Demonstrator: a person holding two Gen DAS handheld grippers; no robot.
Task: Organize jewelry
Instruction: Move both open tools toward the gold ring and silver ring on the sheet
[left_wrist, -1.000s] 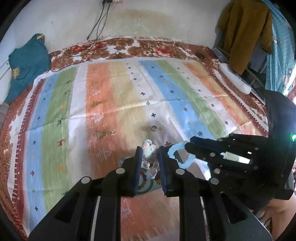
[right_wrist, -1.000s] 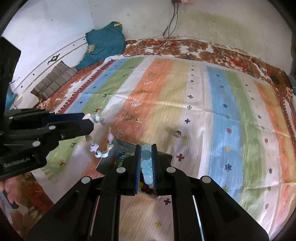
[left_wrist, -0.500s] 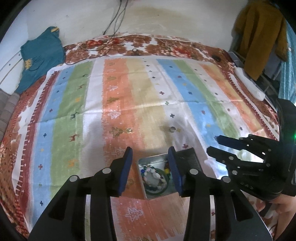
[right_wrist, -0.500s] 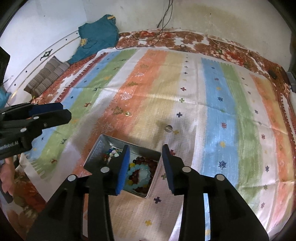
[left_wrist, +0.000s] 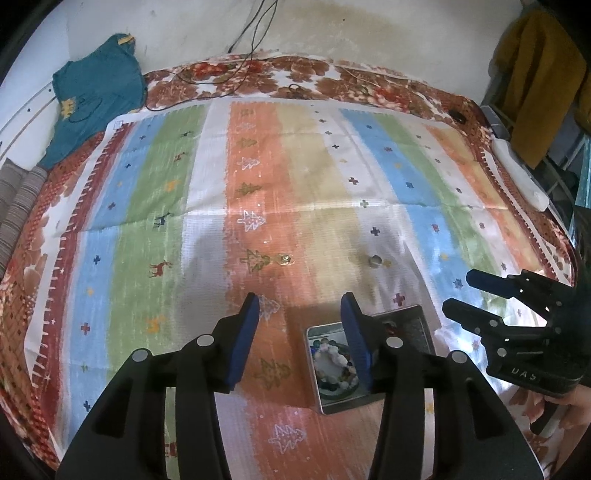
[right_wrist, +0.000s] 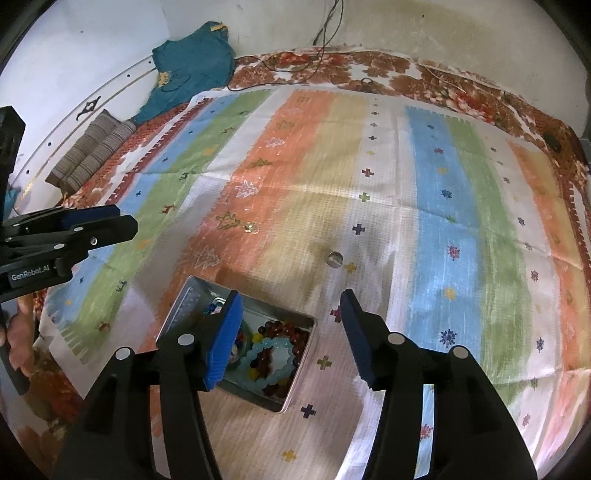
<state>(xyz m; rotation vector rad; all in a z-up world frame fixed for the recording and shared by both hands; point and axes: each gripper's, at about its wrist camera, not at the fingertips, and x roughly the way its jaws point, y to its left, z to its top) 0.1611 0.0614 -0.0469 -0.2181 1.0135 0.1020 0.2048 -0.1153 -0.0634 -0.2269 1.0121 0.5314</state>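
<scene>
**Both tongs open above the bed, bracelets lying in the tin**

The left tongs (left_wrist: 301, 338) hang over the striped cloth (left_wrist: 258, 206) with their blue-padded jaws spread wide and nothing between them. The right tongs (right_wrist: 290, 338) are likewise wide apart and empty. In the right wrist view the left tongs (right_wrist: 74, 229) come in from the left edge, and their black body carries the white lettering "GenRobot.AI". In the left wrist view the right tongs (left_wrist: 480, 295) show at the right edge, with pale letters on the body that read roughly "UAS", too blurred to be sure.

The metal tin (right_wrist: 299, 387) sits on the cloth near the bottom of both views, partly hidden behind a finger of each tool. Inside it, a pale blue bead bracelet (right_wrist: 275, 363) lies on dark red beads (right_wrist: 284, 328), and the left wrist view shows a whitish bead bracelet (left_wrist: 330, 356) in the same tin (left_wrist: 314, 373).

Two small pieces lie loose on the cloth, well apart from the tin: a silver ring (right_wrist: 334, 258) beside a yellow cross print, and a small gold piece (right_wrist: 251, 227) on the orange stripe. Both also show in the left wrist view, the ring (left_wrist: 374, 261) and the gold piece (left_wrist: 283, 259).

A teal shirt (left_wrist: 92, 96) lies at the far corner of the bed, and black cables (left_wrist: 243, 55) run down the wall.
</scene>
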